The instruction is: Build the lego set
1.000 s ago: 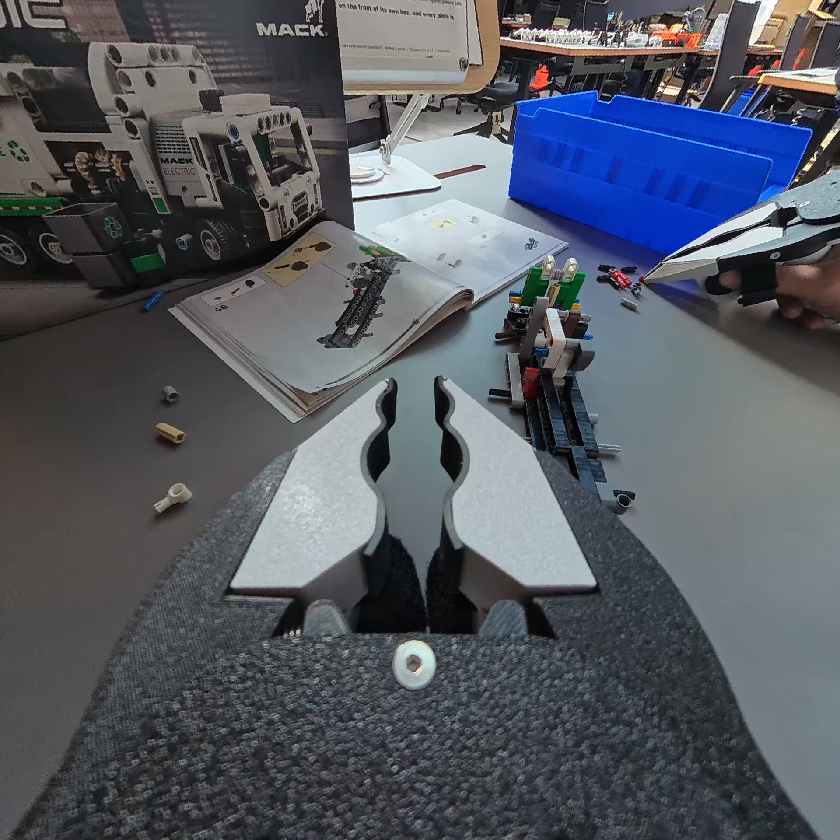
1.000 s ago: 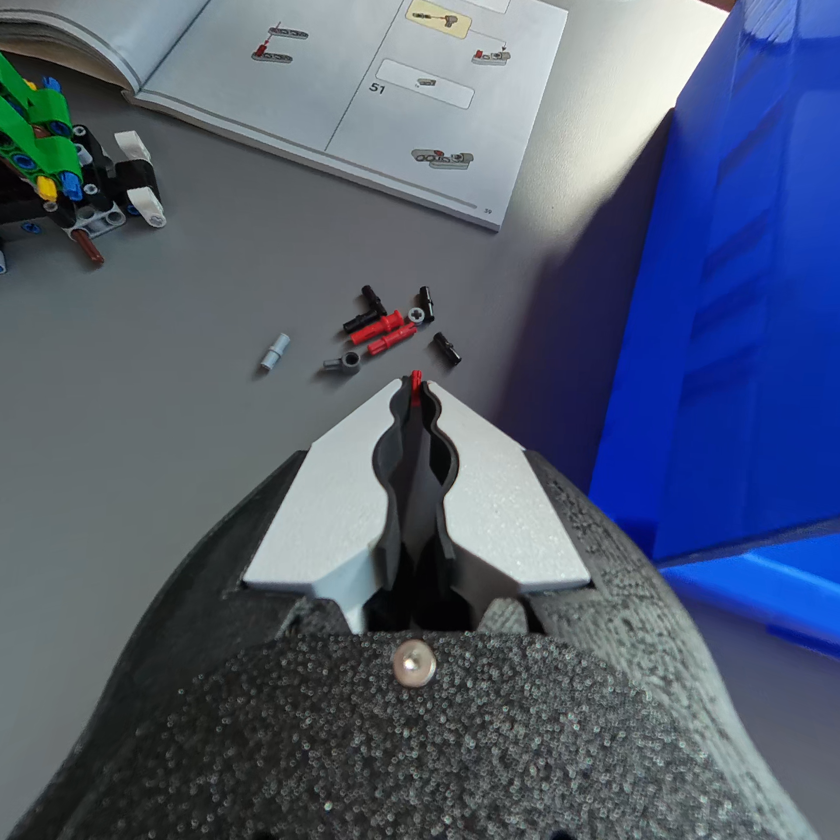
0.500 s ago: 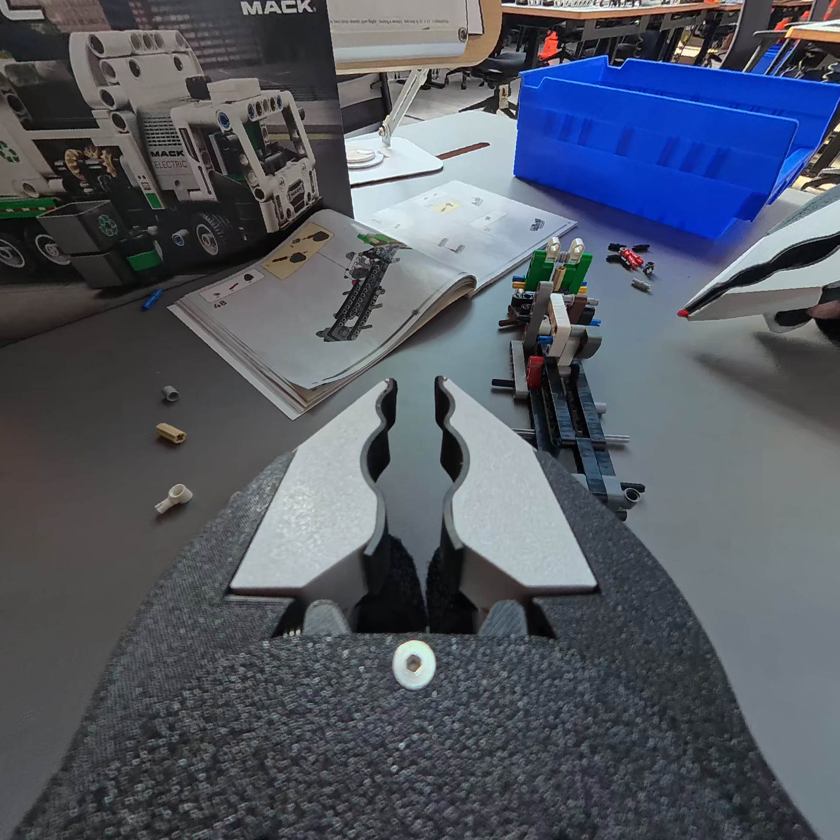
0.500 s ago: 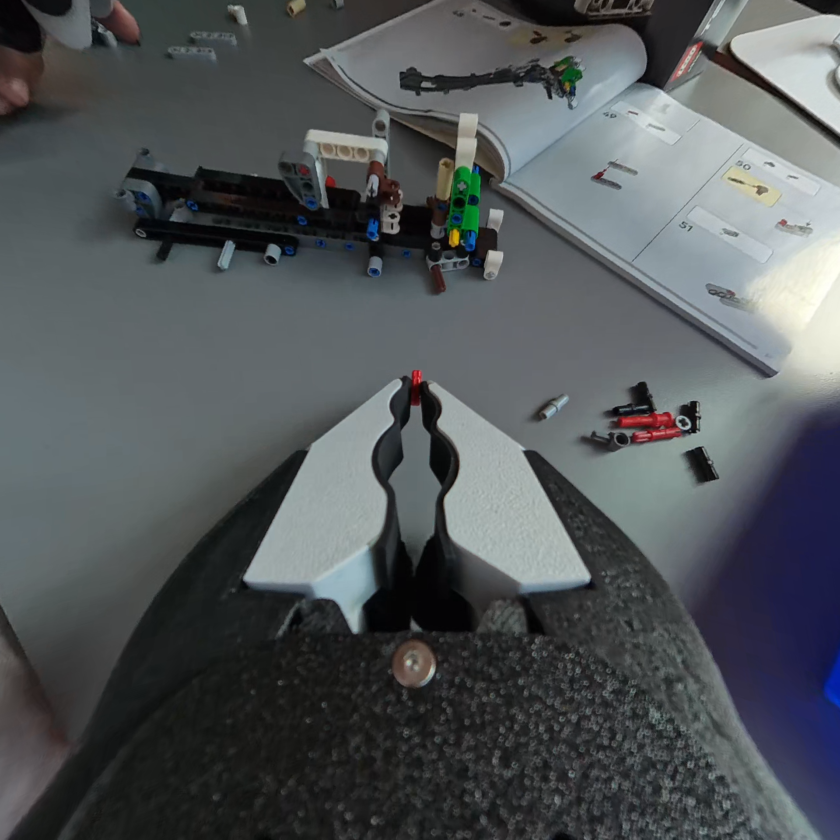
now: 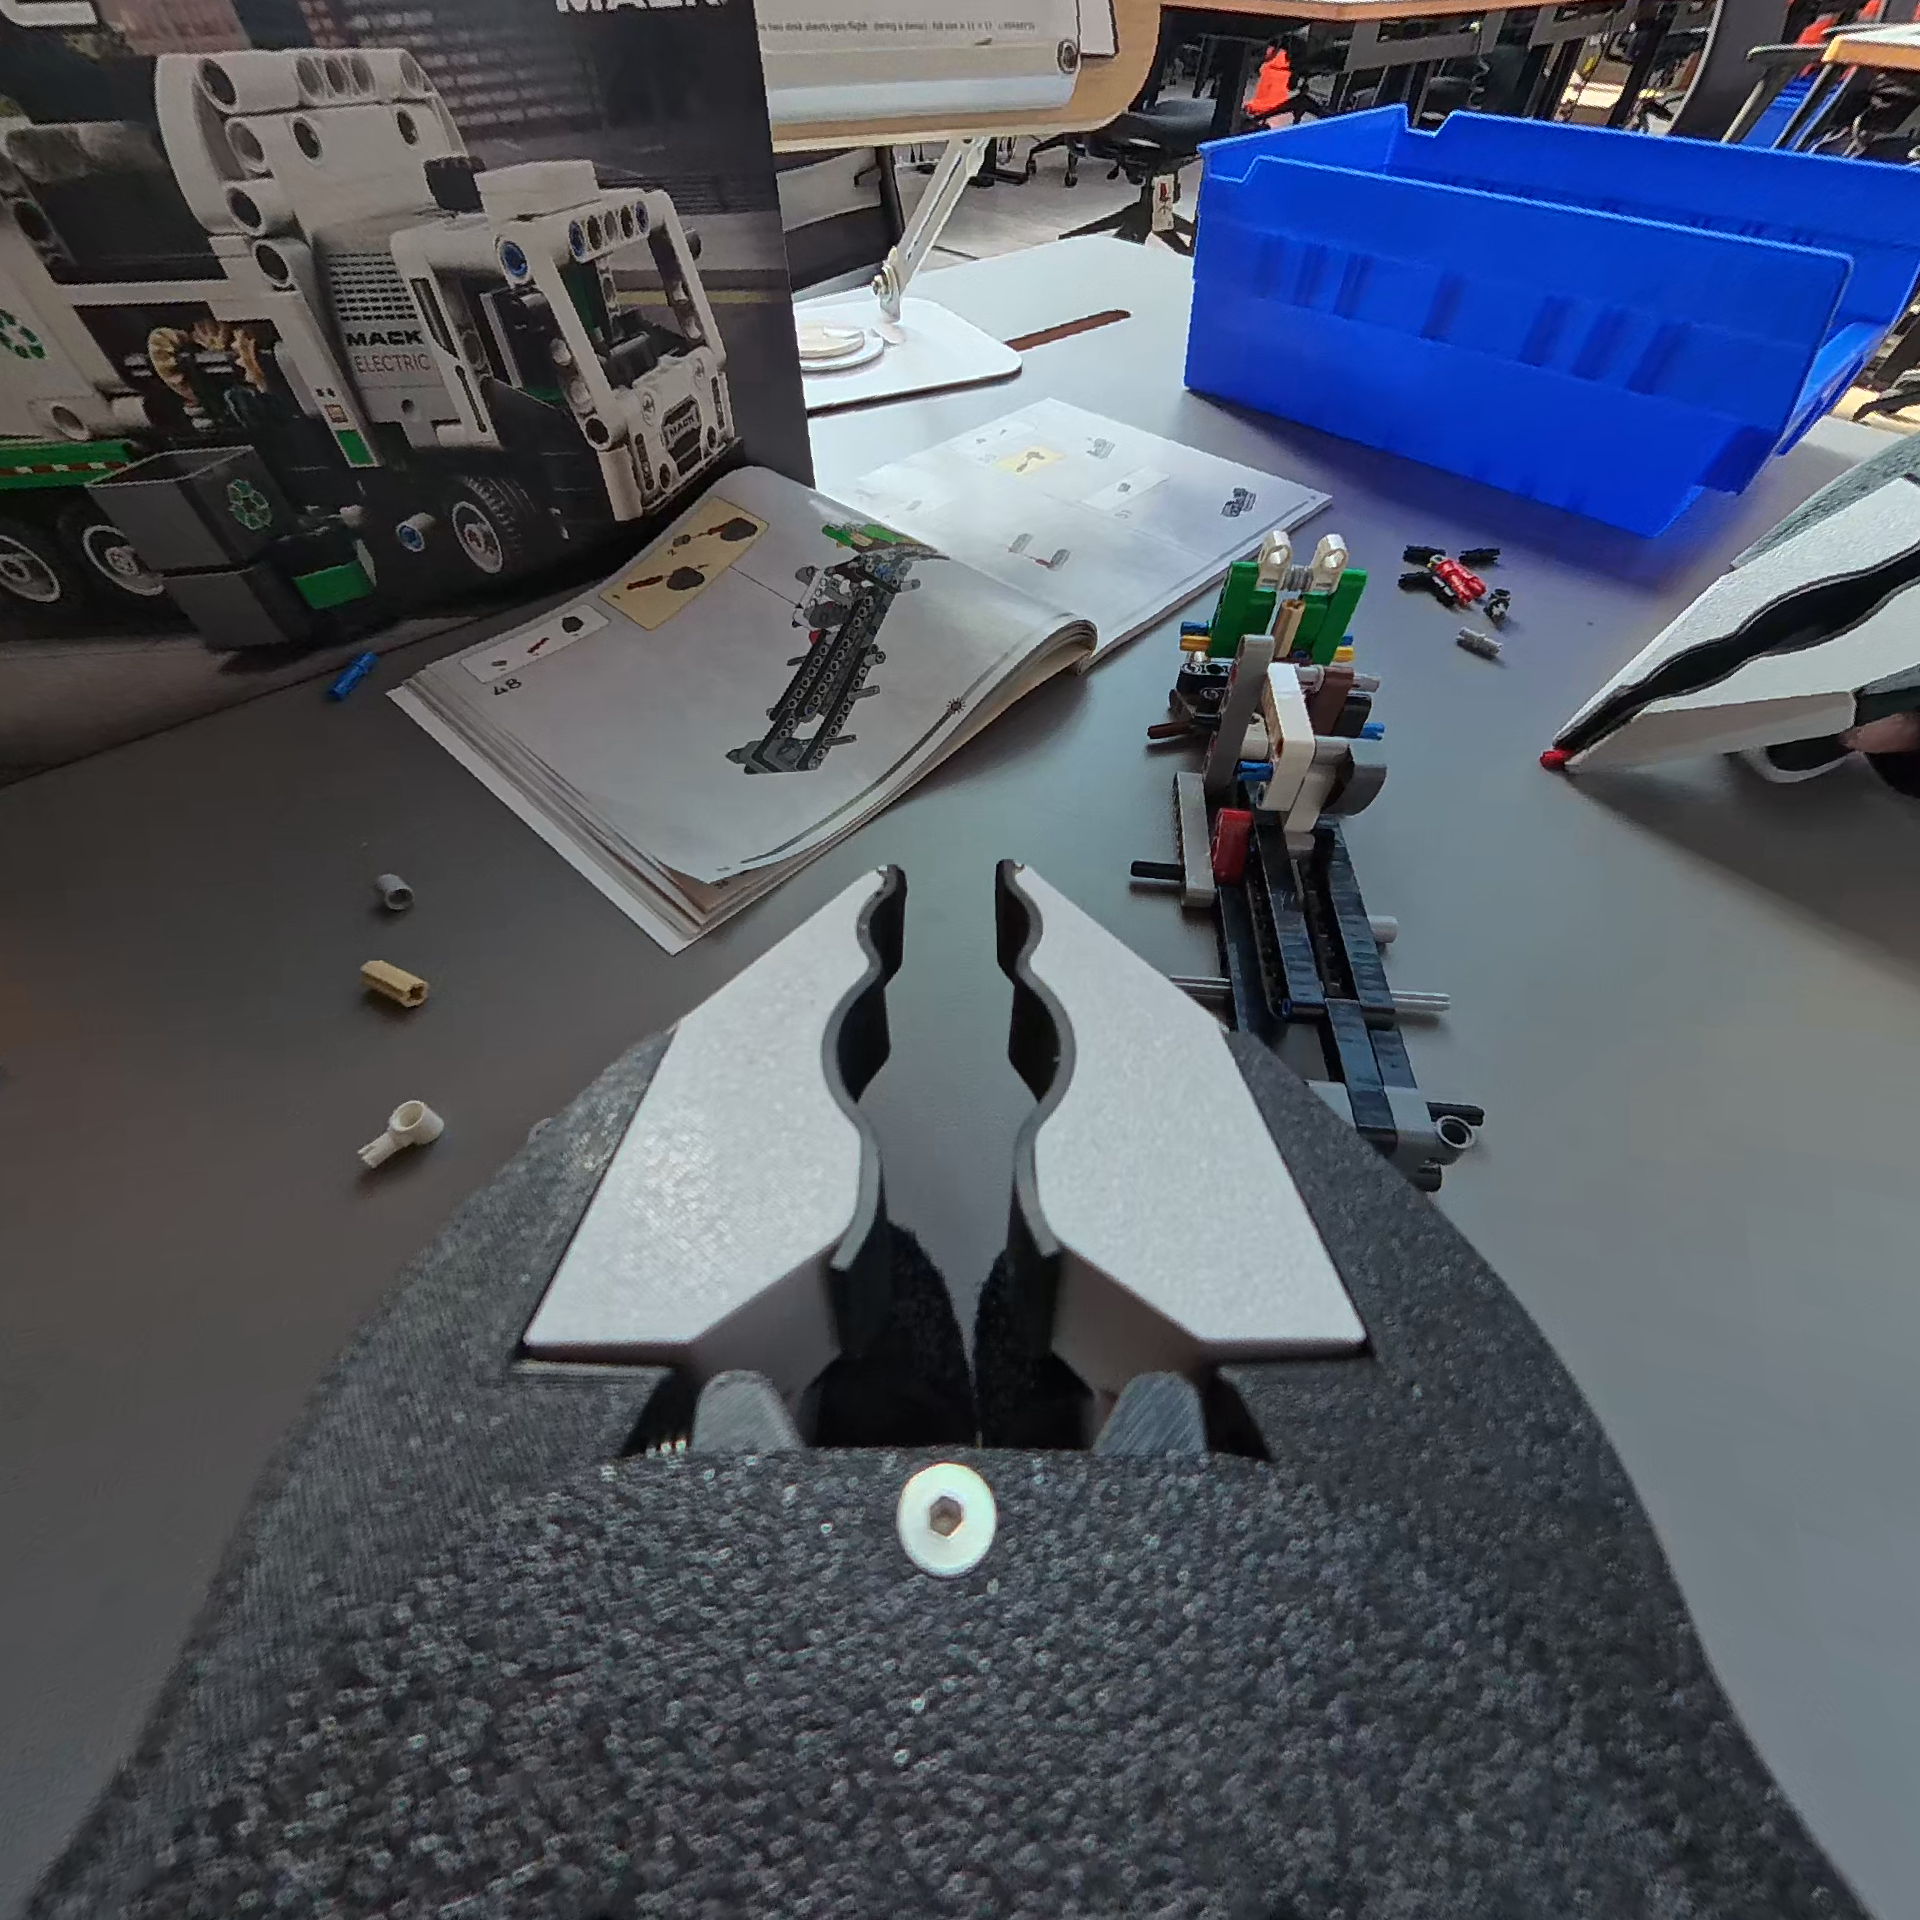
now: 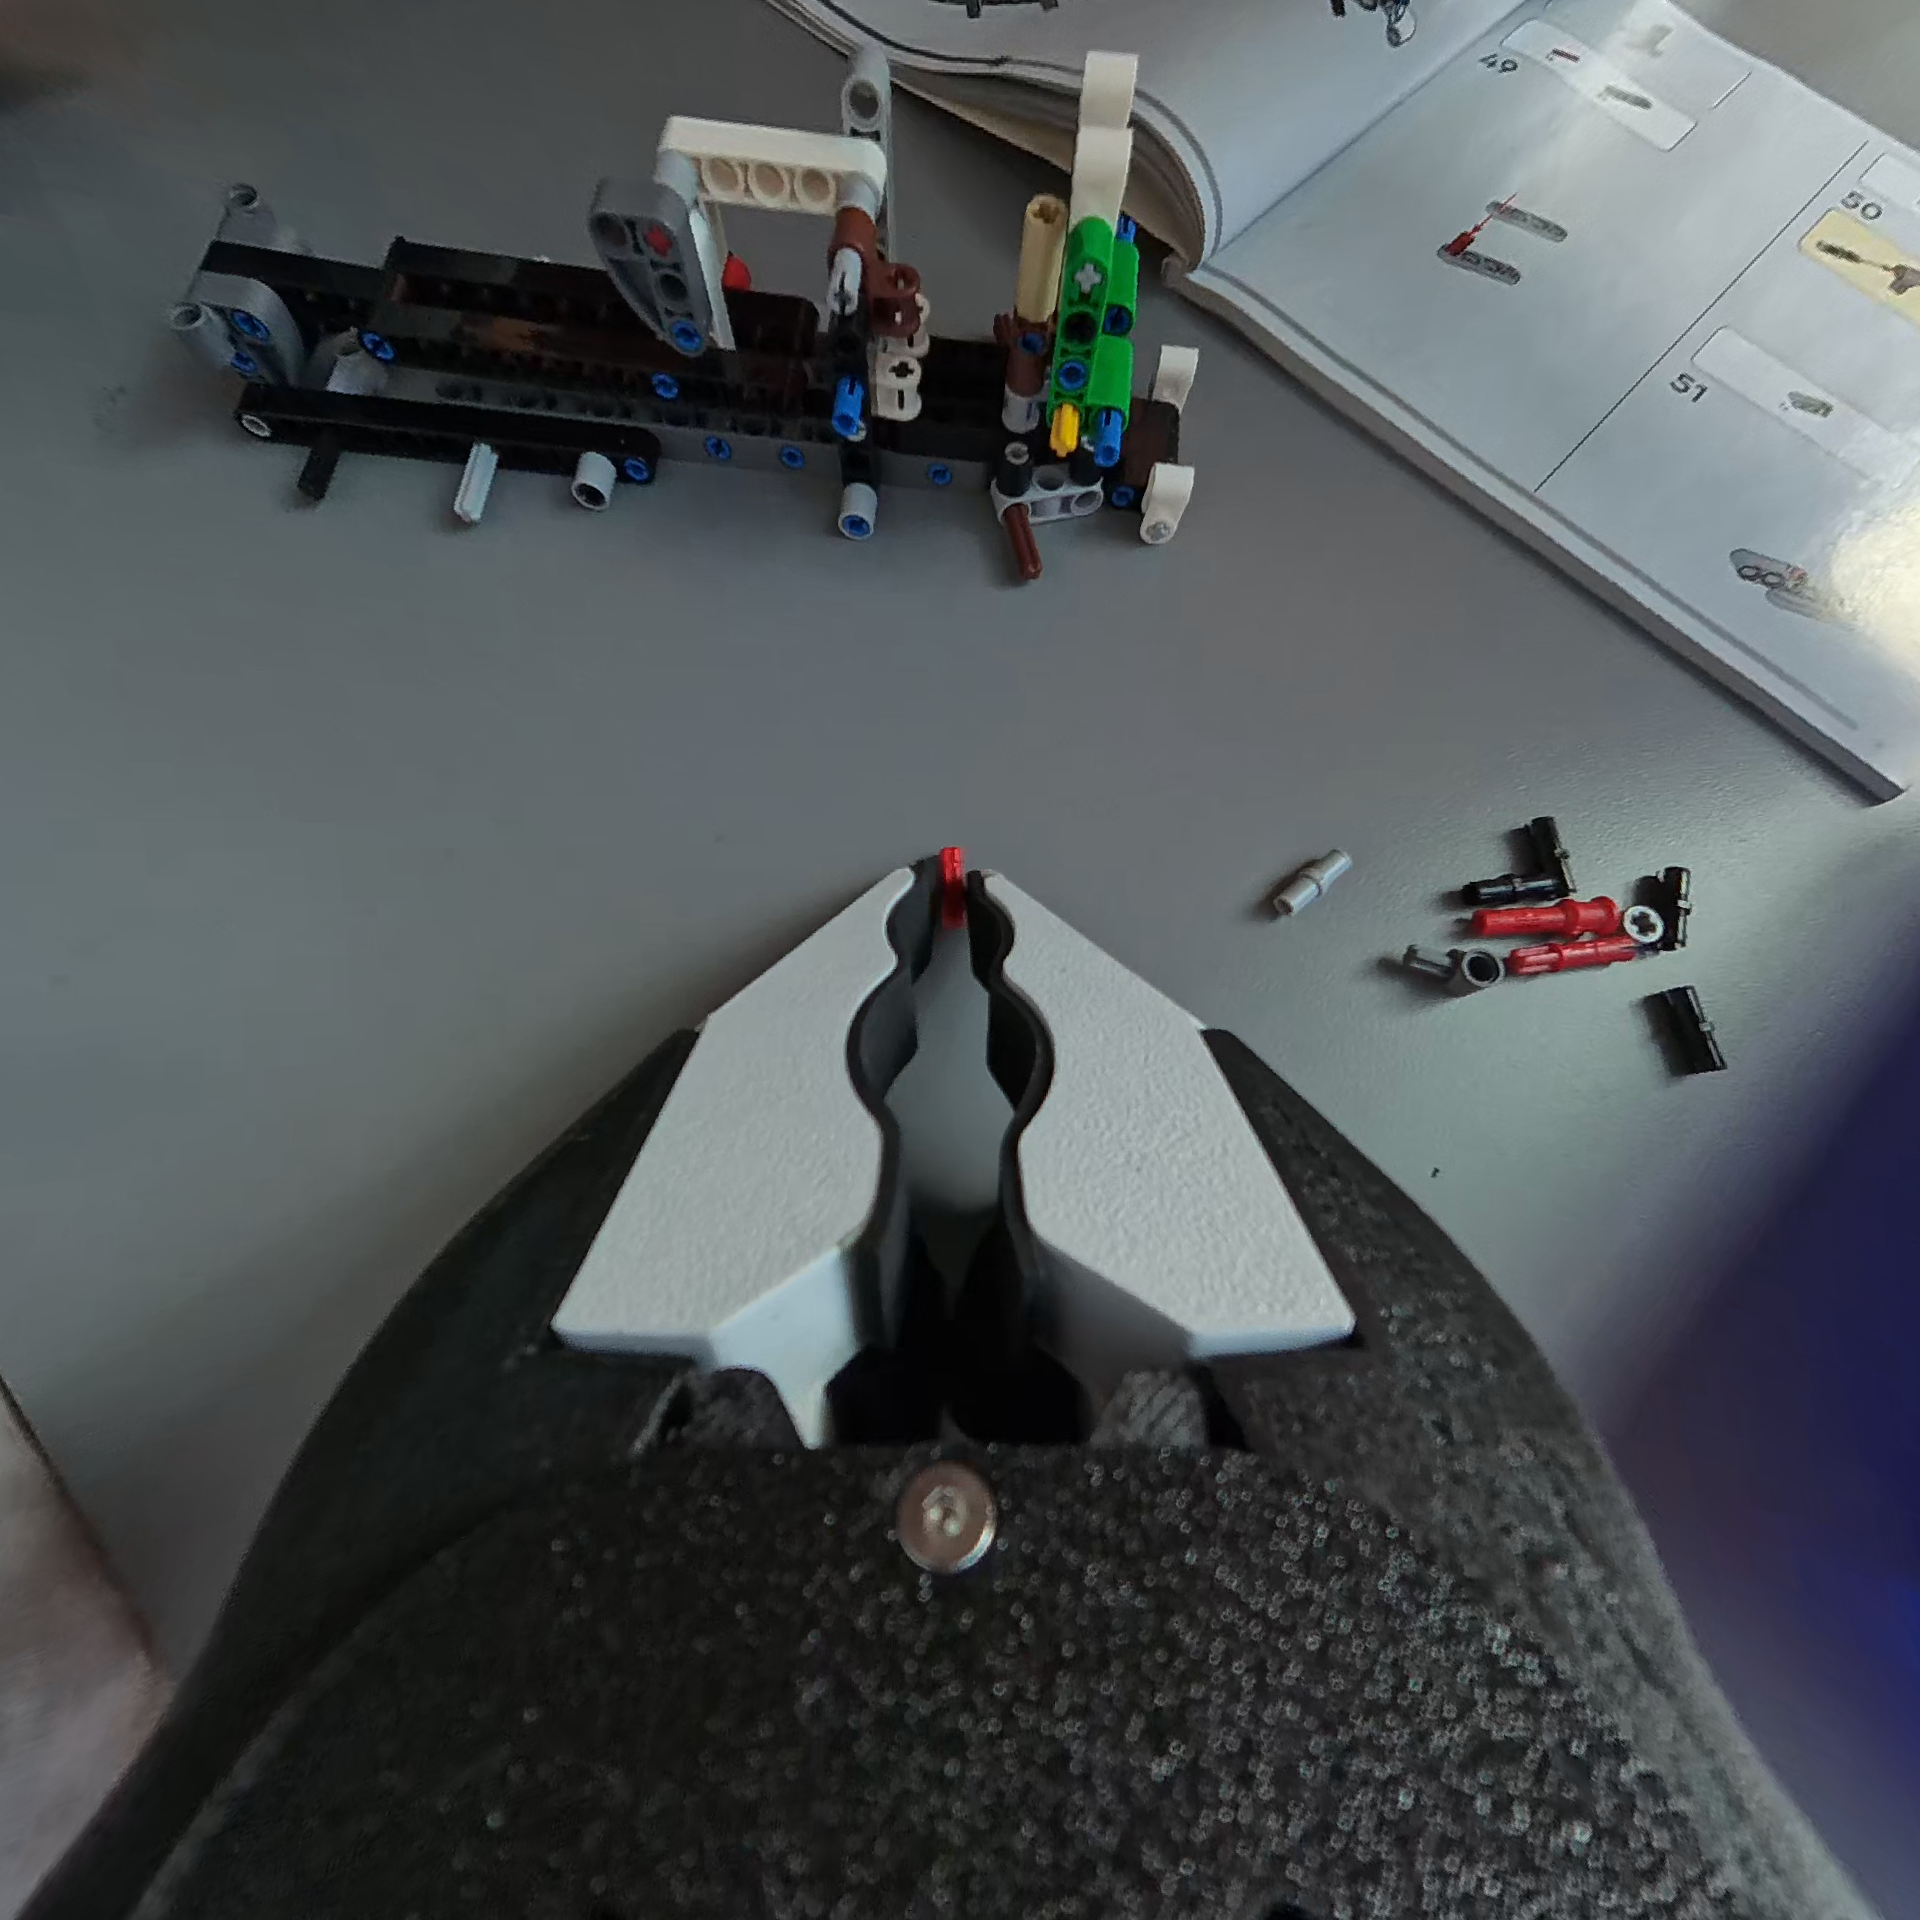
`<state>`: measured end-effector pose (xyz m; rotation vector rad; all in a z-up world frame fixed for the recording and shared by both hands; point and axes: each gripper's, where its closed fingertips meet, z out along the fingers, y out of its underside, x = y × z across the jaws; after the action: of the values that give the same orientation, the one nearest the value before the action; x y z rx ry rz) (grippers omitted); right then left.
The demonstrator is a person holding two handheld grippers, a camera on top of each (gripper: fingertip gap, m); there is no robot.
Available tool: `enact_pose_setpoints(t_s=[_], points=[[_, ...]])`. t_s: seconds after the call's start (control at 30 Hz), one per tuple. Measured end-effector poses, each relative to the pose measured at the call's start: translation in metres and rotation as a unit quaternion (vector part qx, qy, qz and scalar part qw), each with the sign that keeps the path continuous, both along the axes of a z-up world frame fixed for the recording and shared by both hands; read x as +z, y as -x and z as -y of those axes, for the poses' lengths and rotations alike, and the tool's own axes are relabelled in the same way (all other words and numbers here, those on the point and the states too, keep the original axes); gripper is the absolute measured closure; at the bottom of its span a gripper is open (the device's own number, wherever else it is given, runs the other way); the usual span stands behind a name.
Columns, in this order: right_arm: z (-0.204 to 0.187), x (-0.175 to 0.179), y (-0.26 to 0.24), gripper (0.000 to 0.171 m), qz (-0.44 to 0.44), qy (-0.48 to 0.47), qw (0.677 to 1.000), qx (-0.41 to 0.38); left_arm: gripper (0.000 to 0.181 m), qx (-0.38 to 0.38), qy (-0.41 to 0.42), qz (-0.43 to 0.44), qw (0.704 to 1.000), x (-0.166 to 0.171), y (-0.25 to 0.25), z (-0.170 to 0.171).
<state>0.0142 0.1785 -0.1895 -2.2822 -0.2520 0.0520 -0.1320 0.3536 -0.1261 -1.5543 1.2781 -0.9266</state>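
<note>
- Right gripper (image 6: 951, 883): pinching a red pin (image 6: 950, 871) at its tips, above bare table, near side of the truck chassis (image 6: 665, 353).
- Left gripper (image 5: 948, 883): fingers spread w/ nothing between (just beside chassis rear end).
- Loose pins (image 6: 1569, 935): right of chassis.
- Instruction booklet (image 5: 831, 665): open, just behind chassis.
- Blue bin (image 5: 1538, 343): beyond chassis.

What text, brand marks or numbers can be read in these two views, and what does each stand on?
Wording withheld; bearers only.
Set box: brand lettering at top edge and on pictured truck.
Instruction booklet: step numbers on open pages, legible in both views.
White sheet on stand: printed lines, too small.
Blue bin, lego model: none.
</note>
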Motion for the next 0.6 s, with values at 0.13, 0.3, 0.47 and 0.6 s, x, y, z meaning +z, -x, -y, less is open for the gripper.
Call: enact_pose_setpoints(t_s=[0.13, 0.3, 0.47, 0.6], points=[[0.0, 0.007, 0.0, 0.15, -0.019, -0.019, 1.0, 0.0, 0.169, 0.082, 0.002, 0.051, 0.995, 0.022, 0.025, -0.022], [-0.001, 0.022, -0.003, 0.145, -0.084, -0.054, 0.995, -0.002, 0.154, 0.202, 0.083, -0.009, 0.976, 0.031, 0.106, -0.066], [0.001, 0.046, -0.009, 0.144, -0.125, -0.125, 0.984, -0.006, 0.154, 0.182, 0.084, -0.157, 0.967, -0.005, 0.135, -0.062], [0.001, 0.044, -0.006, 0.143, -0.12, -0.119, 0.986, 0.002, 0.148, 0.096, 0.016, -0.232, 0.968, -0.033, 0.102, -0.056]])
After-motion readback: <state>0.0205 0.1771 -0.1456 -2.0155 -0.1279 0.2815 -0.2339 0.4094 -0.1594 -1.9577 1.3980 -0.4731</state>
